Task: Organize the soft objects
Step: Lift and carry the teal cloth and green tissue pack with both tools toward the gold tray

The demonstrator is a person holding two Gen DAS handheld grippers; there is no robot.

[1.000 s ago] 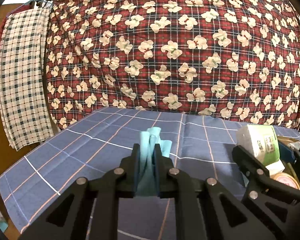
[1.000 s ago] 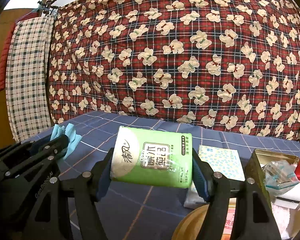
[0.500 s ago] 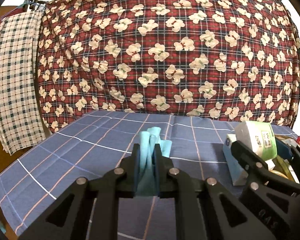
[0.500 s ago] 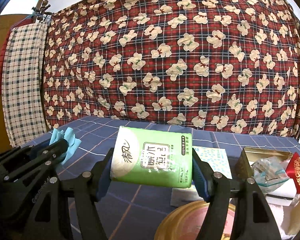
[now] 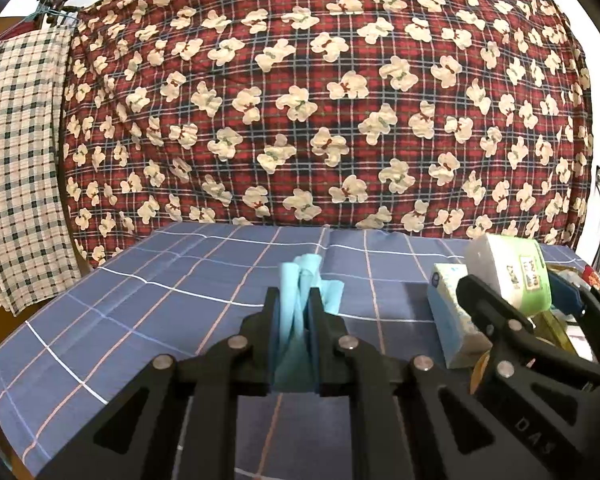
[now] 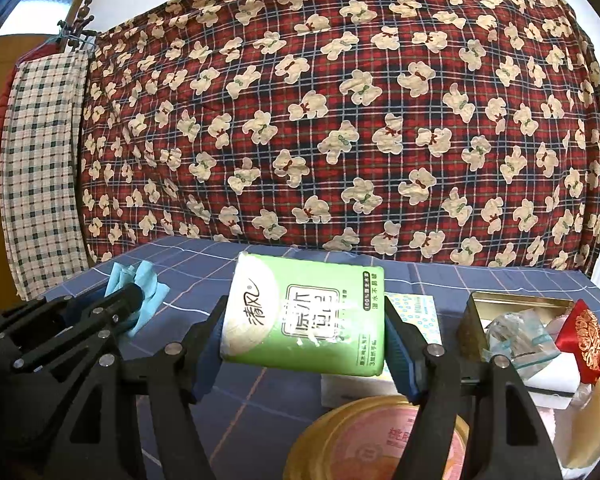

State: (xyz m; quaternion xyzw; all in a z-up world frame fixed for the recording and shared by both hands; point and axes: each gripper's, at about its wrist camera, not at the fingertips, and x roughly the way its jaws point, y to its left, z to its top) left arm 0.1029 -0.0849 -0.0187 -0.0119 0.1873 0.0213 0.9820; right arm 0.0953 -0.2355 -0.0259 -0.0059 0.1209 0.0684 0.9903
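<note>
Black plastic, both tools: the left gripper point(image 5: 294, 308) points slightly downward over the blue checked cloth covering the worktop point(image 5: 148, 304), its jaws clamped tight on a crumpled light-blue cloth point(image 5: 300, 280) that sticks up and out past the tips. The right gripper point(image 6: 304, 320) is held just to its right, nearly level and roughly parallel; its jaws stand wide, pressed on the two short ends of a green plastic-wrapped pack of tissues point(image 6: 304, 316), which hangs clear above the worktop.

Below and behind the pack lies a flat pale tissue packet with small blue dots point(image 6: 418, 312), resting on the worktop. Near the right gripper's lower edge sits a round gold-rimmed tin lid with a pink face point(image 6: 380, 440) — partly cut off by the frame. Farther right, an open rectangular gold metal tin point(image 6: 470, 320) holds a crinkled clear plastic bag point(image 6: 516, 340) and something white under it; a red embroidered pouch point(image 6: 586, 340) leans at its right side.

A red plaid quilt printed with cream bears point(image 6: 340, 120) hangs behind the worktop — a cream-and-dark checked cloth point(image 6: 40, 160) hangs to its left.
</note>
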